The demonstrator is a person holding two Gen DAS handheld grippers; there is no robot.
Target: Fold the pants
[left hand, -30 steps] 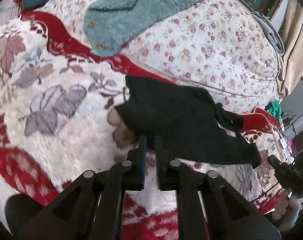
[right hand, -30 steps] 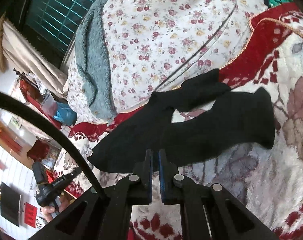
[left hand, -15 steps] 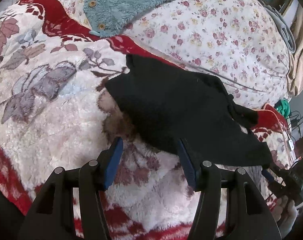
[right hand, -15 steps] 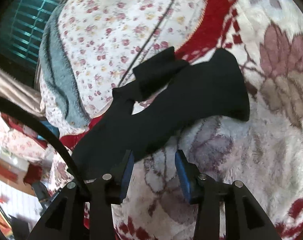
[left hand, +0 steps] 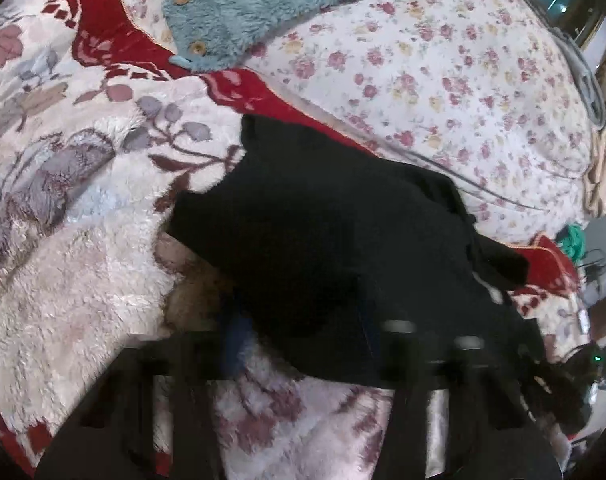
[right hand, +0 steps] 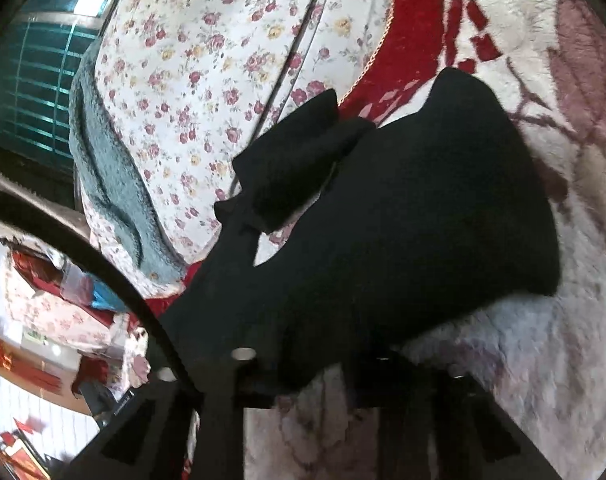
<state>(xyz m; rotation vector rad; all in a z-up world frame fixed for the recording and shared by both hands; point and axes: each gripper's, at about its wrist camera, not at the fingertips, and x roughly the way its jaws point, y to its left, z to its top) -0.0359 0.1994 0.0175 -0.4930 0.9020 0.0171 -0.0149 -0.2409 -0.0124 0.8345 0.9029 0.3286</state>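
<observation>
Black pants (left hand: 327, 236) lie spread on a fluffy red-and-white floral blanket (left hand: 71, 248); they also show in the right wrist view (right hand: 403, 232), with one leg (right hand: 295, 160) bent back over the flowered sheet. My left gripper (left hand: 299, 332) is open, its jaws wide apart on either side of the near edge of the pants. My right gripper (right hand: 303, 364) is open too, its jaws straddling the near hem. Both views are blurred by motion, so the fingertips are hard to make out against the black cloth.
A white sheet with small pink flowers (left hand: 443, 80) covers the far side of the bed. A teal fleece garment with buttons (left hand: 263, 4) lies on it. A window with teal bars (right hand: 35, 72) is beyond. A black cable (right hand: 83, 248) crosses the right view.
Both grippers went from shut to wide open and moved forward and down until their jaws reached the near edge of the pants.
</observation>
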